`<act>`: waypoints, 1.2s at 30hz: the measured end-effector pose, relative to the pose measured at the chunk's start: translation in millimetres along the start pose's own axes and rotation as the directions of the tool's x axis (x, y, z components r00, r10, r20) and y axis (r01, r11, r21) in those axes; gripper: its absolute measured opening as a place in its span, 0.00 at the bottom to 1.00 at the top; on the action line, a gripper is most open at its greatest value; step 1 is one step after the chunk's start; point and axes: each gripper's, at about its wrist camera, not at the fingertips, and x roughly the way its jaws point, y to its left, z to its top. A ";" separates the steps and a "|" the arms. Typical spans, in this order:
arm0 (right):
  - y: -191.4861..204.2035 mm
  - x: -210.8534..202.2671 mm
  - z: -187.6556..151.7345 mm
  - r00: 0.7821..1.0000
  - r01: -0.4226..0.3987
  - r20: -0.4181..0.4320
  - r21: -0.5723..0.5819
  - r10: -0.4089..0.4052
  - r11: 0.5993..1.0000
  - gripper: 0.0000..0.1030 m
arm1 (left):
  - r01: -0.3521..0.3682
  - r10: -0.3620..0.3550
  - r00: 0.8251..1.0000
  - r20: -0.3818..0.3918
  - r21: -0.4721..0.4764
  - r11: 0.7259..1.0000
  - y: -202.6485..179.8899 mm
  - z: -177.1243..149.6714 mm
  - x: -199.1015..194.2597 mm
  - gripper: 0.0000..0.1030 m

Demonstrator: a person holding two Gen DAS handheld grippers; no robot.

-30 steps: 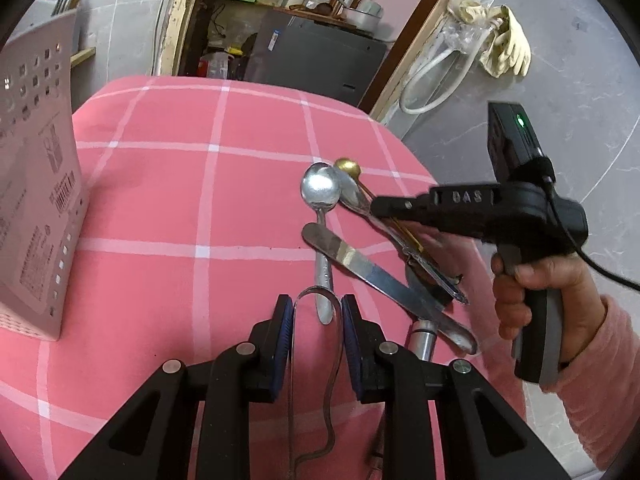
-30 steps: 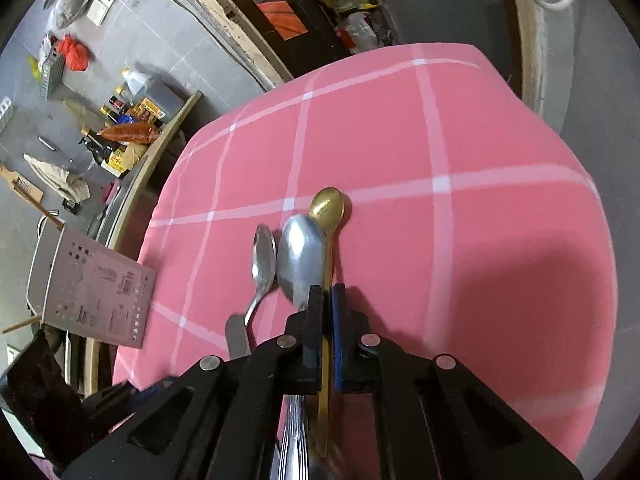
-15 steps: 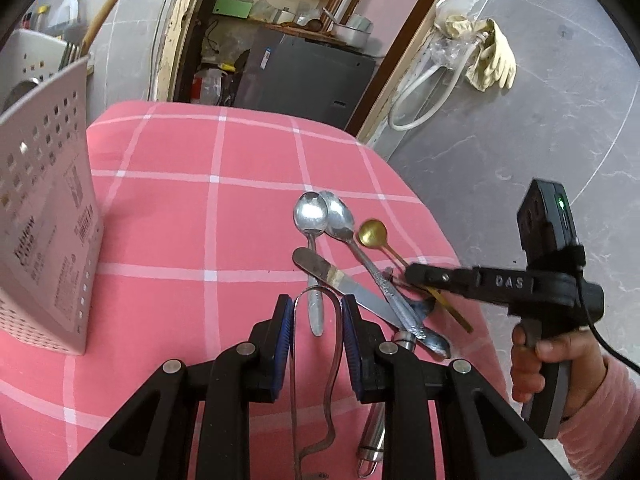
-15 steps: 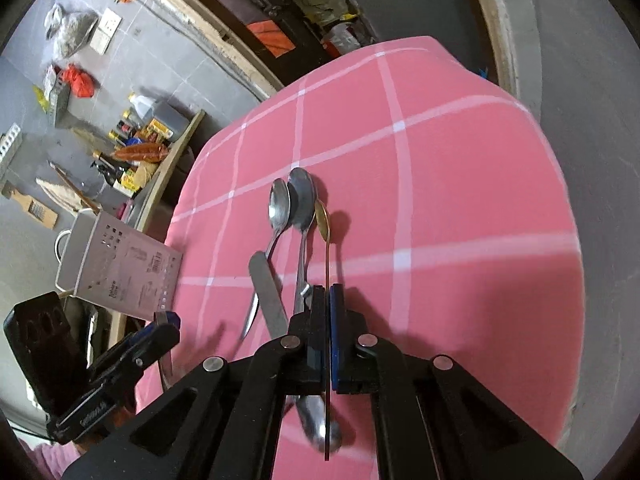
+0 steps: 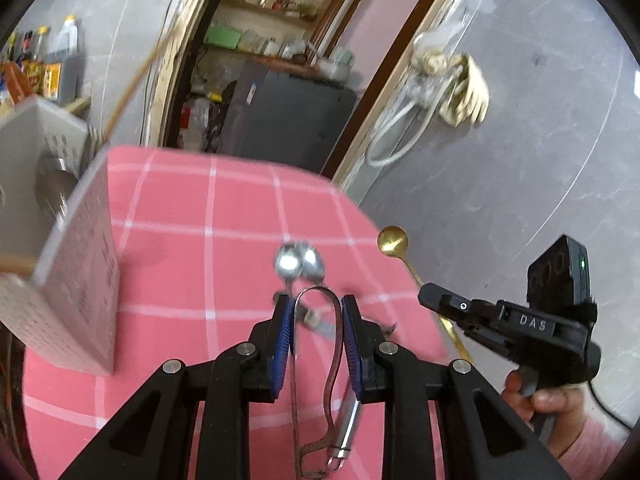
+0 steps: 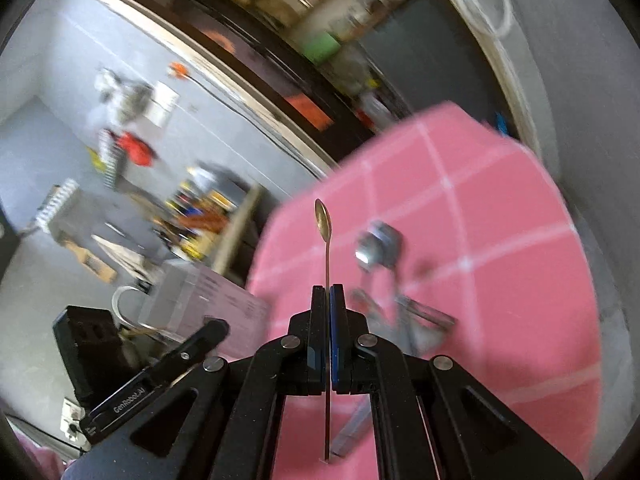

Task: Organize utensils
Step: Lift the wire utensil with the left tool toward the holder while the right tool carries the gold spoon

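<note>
My right gripper point(image 6: 329, 300) has its fingers clamped on the gold spoon point(image 5: 394, 242), handle running back between them, bowl pointing far and up, clear of the bench point(image 5: 192, 248); my left gripper point(image 5: 316, 320) pinches a bent wire tool point(image 5: 334, 364); the caddy point(image 5: 76, 276) stands on the bench's left, so my left is nearer it; something metal shows inside, blurred; two spoons point(image 5: 298, 266) and a knife point(image 5: 320, 320) remain on the cloth.
</note>
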 end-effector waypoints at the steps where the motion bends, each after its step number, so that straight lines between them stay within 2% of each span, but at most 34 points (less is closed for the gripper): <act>1: 6.7 -2.0 2.3 1.000 -0.017 0.021 -0.009 0.017 1.000 0.02 | 0.004 -0.004 1.000 0.017 0.006 1.000 -2.5 4.7 -7.0 0.23; 6: 44.2 -7.6 16.3 0.983 -0.125 0.131 -0.050 0.130 0.991 0.02 | 0.020 -0.023 0.993 0.114 0.027 0.999 -15.0 31.9 -47.4 0.23; 12: 95.5 -0.3 31.4 0.931 -0.267 0.227 -0.111 0.286 0.957 0.02 | -0.001 -0.007 0.969 0.247 0.030 1.000 -14.1 72.3 -98.8 0.23; 16: 128.3 21.5 33.3 0.881 -0.373 0.259 -0.135 0.397 0.918 0.02 | -0.056 0.046 0.939 0.342 0.022 0.998 -1.7 93.3 -127.3 0.23; 19: 151.6 44.5 28.8 0.845 -0.441 0.255 -0.164 0.470 0.882 0.02 | -0.107 0.101 0.907 0.410 -0.007 0.994 16.2 108.6 -141.5 0.23; 23: 171.1 78.8 16.6 0.810 -0.502 0.228 -0.208 0.540 0.840 0.02 | -0.162 0.166 0.859 0.483 -0.051 0.985 43.7 125.4 -145.3 0.23; 25: 173.2 99.7 10.8 0.794 -0.527 0.212 -0.226 0.570 0.819 0.02 | -0.171 0.184 0.845 0.502 -0.072 0.983 59.5 128.8 -144.2 0.23; 27: 171.6 113.2 6.2 0.786 -0.542 0.197 -0.237 0.586 0.806 0.02 | -0.185 0.204 0.827 0.525 -0.090 0.979 75.8 129.5 -141.7 0.23; 30: 168.0 137.0 -4.1 0.786 -0.547 0.176 -0.245 0.592 0.800 0.02 | -0.189 0.219 0.809 0.546 -0.111 0.976 93.1 128.7 -136.3 0.23; 34: 163.6 155.7 -16.2 0.807 -0.523 0.156 -0.262 0.570 0.811 0.02 | -0.201 0.237 0.790 0.566 -0.125 0.971 112.1 122.9 -123.4 0.23; 36: 163.7 162.2 -18.9 0.818 -0.507 0.146 -0.273 0.556 0.818 0.02 | -0.192 0.236 0.788 0.568 -0.137 0.972 119.2 119.5 -119.9 0.23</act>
